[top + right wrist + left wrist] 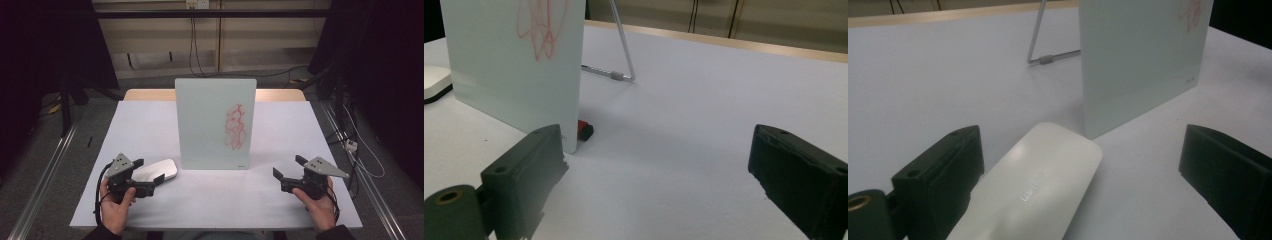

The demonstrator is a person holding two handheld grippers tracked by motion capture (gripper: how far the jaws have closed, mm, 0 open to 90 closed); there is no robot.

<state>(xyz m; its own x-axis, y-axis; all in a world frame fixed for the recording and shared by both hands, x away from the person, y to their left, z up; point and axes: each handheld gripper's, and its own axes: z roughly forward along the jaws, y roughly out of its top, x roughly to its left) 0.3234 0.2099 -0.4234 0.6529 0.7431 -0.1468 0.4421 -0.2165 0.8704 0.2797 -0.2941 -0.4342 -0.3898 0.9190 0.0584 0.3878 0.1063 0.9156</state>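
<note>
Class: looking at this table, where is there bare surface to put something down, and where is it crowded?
Free: the table left of the glass board, right of it, and between the left tool and right tool. Crowded: around the white eraser, and behind the board by its wire stand.

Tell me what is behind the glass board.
Behind the board a wire stand props it up, and a small red and black object lies at its back edge. Most of that object is covered by the board, so I cannot tell what it is.
</note>
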